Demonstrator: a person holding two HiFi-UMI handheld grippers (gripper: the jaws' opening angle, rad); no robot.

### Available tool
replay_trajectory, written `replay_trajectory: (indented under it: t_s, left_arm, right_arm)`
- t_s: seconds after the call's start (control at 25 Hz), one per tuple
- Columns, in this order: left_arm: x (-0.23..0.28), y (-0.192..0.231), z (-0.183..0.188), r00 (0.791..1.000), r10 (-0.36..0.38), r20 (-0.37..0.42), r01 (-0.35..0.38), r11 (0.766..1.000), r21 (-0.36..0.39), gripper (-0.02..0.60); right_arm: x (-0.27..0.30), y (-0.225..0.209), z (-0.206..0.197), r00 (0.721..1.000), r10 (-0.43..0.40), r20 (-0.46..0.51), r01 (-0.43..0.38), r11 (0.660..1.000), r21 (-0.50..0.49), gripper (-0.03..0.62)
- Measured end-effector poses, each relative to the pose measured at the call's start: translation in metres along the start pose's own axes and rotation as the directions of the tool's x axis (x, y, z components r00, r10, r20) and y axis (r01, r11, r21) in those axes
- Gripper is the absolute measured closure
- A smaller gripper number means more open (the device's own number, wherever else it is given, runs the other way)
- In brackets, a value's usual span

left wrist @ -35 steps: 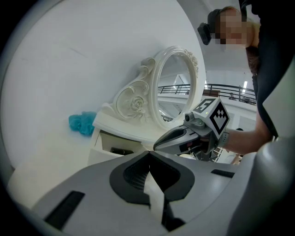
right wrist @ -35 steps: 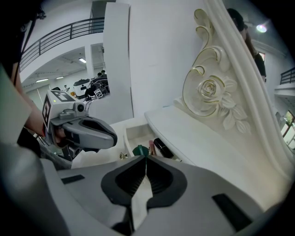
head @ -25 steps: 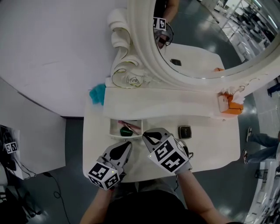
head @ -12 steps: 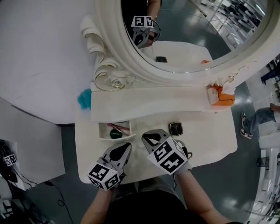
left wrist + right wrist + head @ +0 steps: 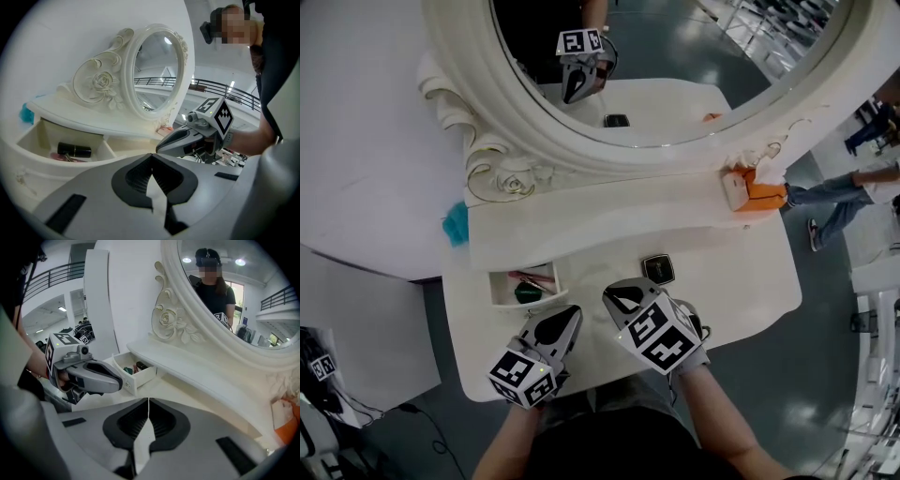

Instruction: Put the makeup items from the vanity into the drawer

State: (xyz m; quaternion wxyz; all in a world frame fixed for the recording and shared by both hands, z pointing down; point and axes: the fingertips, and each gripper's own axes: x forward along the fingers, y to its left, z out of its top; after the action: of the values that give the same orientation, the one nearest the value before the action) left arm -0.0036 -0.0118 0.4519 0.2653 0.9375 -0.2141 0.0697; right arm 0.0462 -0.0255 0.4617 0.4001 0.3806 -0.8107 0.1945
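The left claw [image 5: 567, 314] and right claw [image 5: 619, 295] were both closed tight and empty over the table's [image 5: 741, 281] near edge. Just beyond the right claw lay the compact [image 5: 657, 269], with the drawer [image 5: 499, 291] open to its left. The right claw probably needed to open wide, straddle the compact and pinch it low.
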Motion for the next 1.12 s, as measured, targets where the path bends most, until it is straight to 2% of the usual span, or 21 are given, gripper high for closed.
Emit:
replay_trajectory:
  t_s: [0.44, 1.12]
  left_arm:
    - [0.028, -0.015, -0.010, 0.996, -0.070, -0.051, 0.070, 0.998, -0.006, 0.569]
    - [0.059, -0.030, -0.022, 0.984, -0.140, -0.115, 0.140, 0.990, -0.005, 0.569]
  right_arm:
    - [-0.011, -0.018, -0.029, 0.999, -0.036, -0.024, 0.037, 0.997, 0.074, 0.568]
    - [-0.022, -0.036, -0.066, 0.997, -0.068, -0.044, 0.075, 0.981, 0.180, 0.568]
